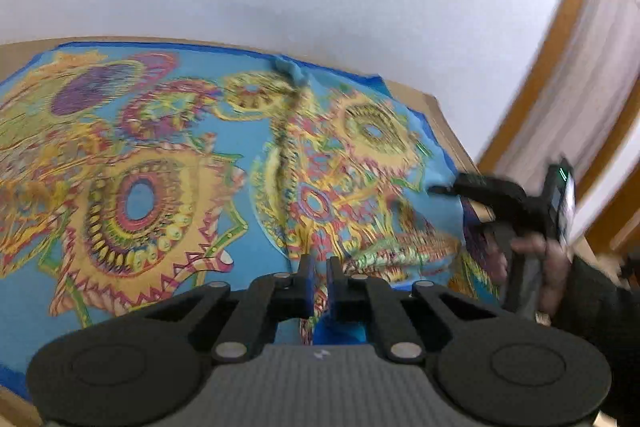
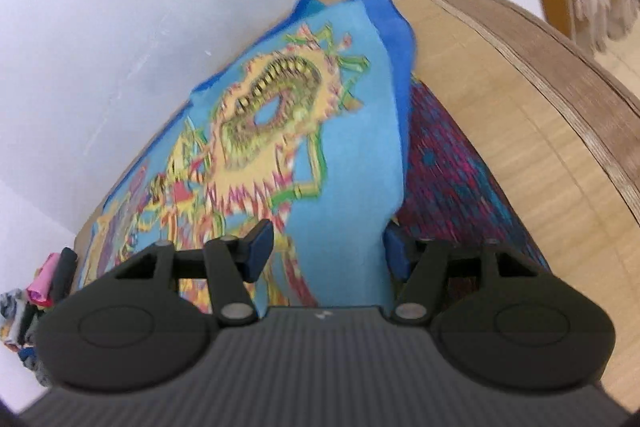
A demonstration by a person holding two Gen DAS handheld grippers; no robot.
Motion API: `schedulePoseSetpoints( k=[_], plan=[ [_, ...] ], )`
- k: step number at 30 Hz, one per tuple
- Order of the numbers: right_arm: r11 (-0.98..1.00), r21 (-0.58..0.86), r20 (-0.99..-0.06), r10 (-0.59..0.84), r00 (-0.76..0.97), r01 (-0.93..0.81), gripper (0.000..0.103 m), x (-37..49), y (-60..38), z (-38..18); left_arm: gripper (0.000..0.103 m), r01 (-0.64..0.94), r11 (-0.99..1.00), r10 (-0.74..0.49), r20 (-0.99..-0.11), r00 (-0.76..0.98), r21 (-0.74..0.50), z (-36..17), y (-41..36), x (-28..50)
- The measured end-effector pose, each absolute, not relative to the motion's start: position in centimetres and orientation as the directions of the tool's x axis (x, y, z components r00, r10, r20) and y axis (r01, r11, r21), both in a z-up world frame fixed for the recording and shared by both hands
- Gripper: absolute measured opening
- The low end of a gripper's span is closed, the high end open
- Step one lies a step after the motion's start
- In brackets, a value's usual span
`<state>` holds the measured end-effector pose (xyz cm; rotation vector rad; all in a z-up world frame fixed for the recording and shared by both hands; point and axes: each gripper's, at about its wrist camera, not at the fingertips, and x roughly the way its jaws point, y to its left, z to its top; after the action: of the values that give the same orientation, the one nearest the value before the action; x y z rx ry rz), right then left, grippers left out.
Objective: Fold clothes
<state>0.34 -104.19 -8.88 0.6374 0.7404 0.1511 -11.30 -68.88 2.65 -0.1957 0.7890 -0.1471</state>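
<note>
left gripper [image 1: 319, 281] jaws clamped on patterned blue cloth [image 1: 160, 163], right gripper [image 2: 324, 253] jaws apart, no readable writing

Right gripper over a patterned blue garment on a wooden table

The right gripper [image 2: 326, 247] has its jaws wide apart, a raised fold of the blue garment [image 2: 348, 163] between them. A purple patterned cloth [image 2: 448, 171] lies just beside it on the table [image 2: 520, 115]; small rolled clothes [image 2: 44, 291] sit at lower left.
</note>
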Motion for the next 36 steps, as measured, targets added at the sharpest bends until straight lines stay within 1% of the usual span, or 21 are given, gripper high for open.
schedulePoseSetpoints(
  k=[1, 2, 3, 5, 7, 9, 11, 13, 14, 15, 17, 18, 19, 20, 21, 24, 27, 31, 36],
  plan=[
    [0.809, 0.582, -0.58, 0.341, 0.74, 0.083, 0.061, 0.8, -104.1, -8.8, 0.015, 0.088, 0.972, -0.218, -0.7, 0.68, -0.217, 2.5, -69.0, -11.0],
    [0.813, 0.577, -0.58, 0.339, 0.741, 0.08, 0.061, 1.1, -103.9, -8.7, 0.026, 0.122, 0.971, -0.233, -0.711, 0.664, -0.205, 2.2, -69.4, -10.7],
    [0.815, 0.574, -0.584, 0.337, 0.738, 0.082, 0.061, 1.4, -103.8, -8.7, 0.044, 0.15, 0.97, -0.242, -0.718, 0.652, -0.19, 2.0, -69.9, -10.5],
    [0.814, 0.574, -0.592, 0.338, 0.732, 0.088, 0.062, 1.9, -103.7, -8.7, 0.059, 0.183, 0.973, -0.227, -0.727, 0.648, -0.141, 1.4, -70.8, -10.6],
    [0.816, 0.571, -0.595, 0.336, 0.73, 0.09, 0.062, 2.2, -103.6, -8.9, 0.06, 0.214, 0.97, -0.23, -0.745, 0.626, -0.119, 0.4, -71.2, -10.6],
    [0.823, 0.562, -0.599, 0.336, 0.727, 0.084, 0.062, 2.4, -103.5, -9.0, 0.064, 0.218, 0.965, -0.249, -0.775, 0.581, -0.146, -1.0, -71.4, -10.4],
    [0.829, 0.553, -0.609, 0.336, 0.719, 0.08, 0.062, 2.6, -103.3, -9.0, 0.064, 0.195, 0.964, -0.26, -0.803, 0.535, -0.182, -2.7, -71.5, -10.2],
    [0.836, 0.544, -0.617, 0.339, 0.71, 0.073, 0.062, 2.8, -103.2, -8.9, 0.059, 0.146, 0.964, -0.264, -0.829, 0.492, -0.22, -4.4, -71.5, -9.7],
    [0.835, 0.546, -0.619, 0.345, 0.705, 0.071, 0.062, 2.9, -103.3, -8.8, 0.036, 0.117, 0.964, -0.265, -0.834, 0.485, -0.238, -5.0, -71.4, -9.6],
    [0.83, 0.553, -0.621, 0.355, 0.699, 0.07, 0.062, 3.2, -103.4, -8.8, 0.007, 0.092, 0.964, -0.263, -0.83, 0.493, -0.251, -5.1, -71.1, -9.7],
    [0.821, 0.568, -0.613, 0.377, 0.695, 0.056, 0.062, 3.6, -103.5, -8.6, 0.006, 0.065, 0.955, -0.278, -0.799, 0.534, -0.289, -3.8, -70.4, -10.3],
    [0.82, 0.571, -0.599, 0.386, 0.701, 0.036, 0.057, 3.7, -103.6, -8.4, 0.005, 0.056, 0.949, -0.287, -0.775, 0.563, -0.311, -2.7, -69.8, -10.7],
    [0.821, 0.571, -0.584, 0.396, 0.709, 0.012, 0.031, 3.8, -103.5, -8.2, 0.005, 0.047, 0.945, -0.288, -0.756, 0.587, -0.323, -1.6, -69.2, -11.1],
    [0.825, 0.565, -0.568, 0.399, 0.72, -0.011, 0.014, 3.9, -103.5, -7.7, 0.005, 0.039, 0.943, -0.285, -0.742, 0.608, -0.33, -0.5, -68.7, -11.4],
    [0.832, 0.554, -0.552, 0.396, 0.734, -0.033, 0.005, 3.8, -103.4, -7.1, 0.005, 0.029, 0.943, -0.275, -0.73, 0.626, -0.33, 0.5, -68.1, -11.8],
    [0.818, 0.567, -0.465, 0.418, 0.781, -0.1, 0.004, 3.5, -103.3, -4.9, 0.005, -0.004, 0.947, -0.236, -0.703, 0.671, -0.322, 2.9, -66.3, -12.7],
    [0.791, 0.59, -0.404, 0.463, 0.789, -0.162, 0.004, 4.1, -102.2, -2.8, 0.005, -0.049, 0.948, -0.196, -0.695, 0.691, -0.316, 3.9, -64.3, -13.4],
    [0.761, 0.603, -0.343, 0.519, 0.783, -0.241, 0.004, 5.3, -99.3, 0.0, 0.005, -0.127, 0.919, -0.18, -0.682, 0.709, -0.374, 4.2, -60.5, -14.3],
    [0.77, 0.525, -0.306, 0.568, 0.764, -0.362, 0.004, 7.3, -91.2, 3.3, 0.005, -0.145, 0.891, -0.197, -0.654, 0.73, -0.429, 4.4, -54.4, -15.6]
  ],
)
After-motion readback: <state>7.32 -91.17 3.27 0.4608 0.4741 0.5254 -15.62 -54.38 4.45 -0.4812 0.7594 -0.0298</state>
